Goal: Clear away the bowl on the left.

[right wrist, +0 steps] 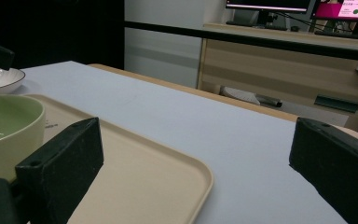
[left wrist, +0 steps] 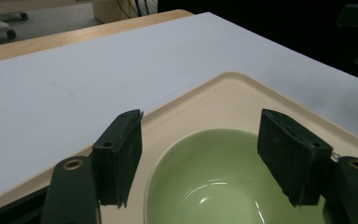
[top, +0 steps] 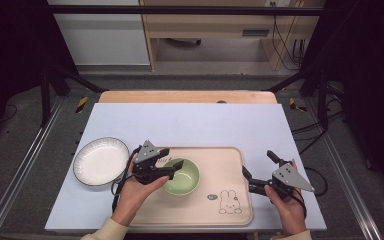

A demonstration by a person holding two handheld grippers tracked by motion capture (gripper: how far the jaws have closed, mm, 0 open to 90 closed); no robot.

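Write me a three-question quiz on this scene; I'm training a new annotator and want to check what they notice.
1. True or false: the green bowl sits on the beige tray.
2. Which gripper has its open jaws over the green bowl's rim: A) left gripper B) right gripper?
3. Fill in: the white plate lies on the table to the tray's ____ in the high view.

Key: 1 true; 2 A; 3 left.

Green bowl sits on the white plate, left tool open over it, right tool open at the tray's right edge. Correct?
Not quite. The green bowl sits on the beige tray, as the high view shows; the white plate lies empty left of it. The rest holds.
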